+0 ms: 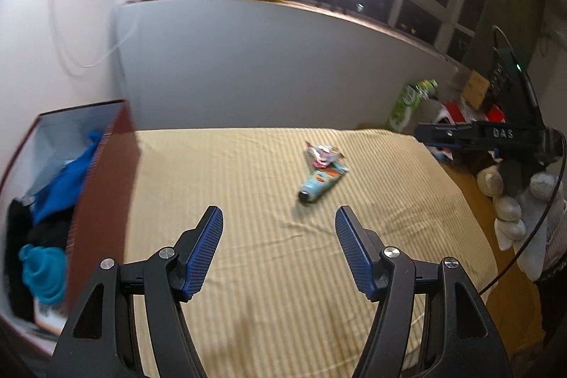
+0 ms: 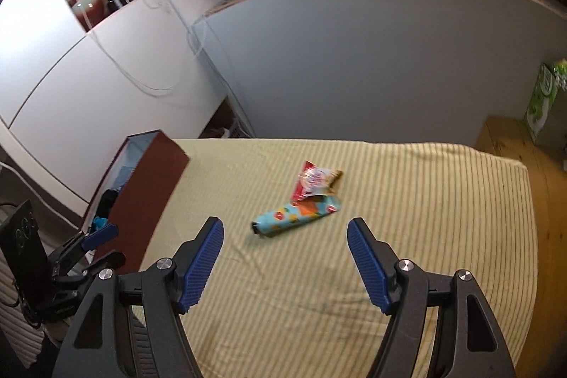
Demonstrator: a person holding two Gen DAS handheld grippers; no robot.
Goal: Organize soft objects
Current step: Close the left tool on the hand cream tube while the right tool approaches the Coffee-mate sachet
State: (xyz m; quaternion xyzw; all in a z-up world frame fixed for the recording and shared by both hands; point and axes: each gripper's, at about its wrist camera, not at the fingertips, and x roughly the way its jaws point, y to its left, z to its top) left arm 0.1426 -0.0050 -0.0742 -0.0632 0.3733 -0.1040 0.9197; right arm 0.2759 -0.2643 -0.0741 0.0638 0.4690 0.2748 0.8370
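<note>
Surface: striped table [image 2: 389,201]
Items: tube [image 2: 296,218] touching wrapper [image 2: 315,181], perhaps overlapping
Left gripper [image 1: 279,222]: jaws wide, empty
Right gripper [image 2: 285,232]: jaws wide, empty

Above the yellow striped cloth [image 2: 389,236], the right gripper [image 2: 285,232] hangs with its blue pads spread and empty, a light-blue tube [image 2: 294,218] and a crumpled red-and-white wrapper [image 2: 315,181] touching just beyond, a dark-red box [image 2: 149,193] left, near the left gripper [image 2: 102,245].
</note>
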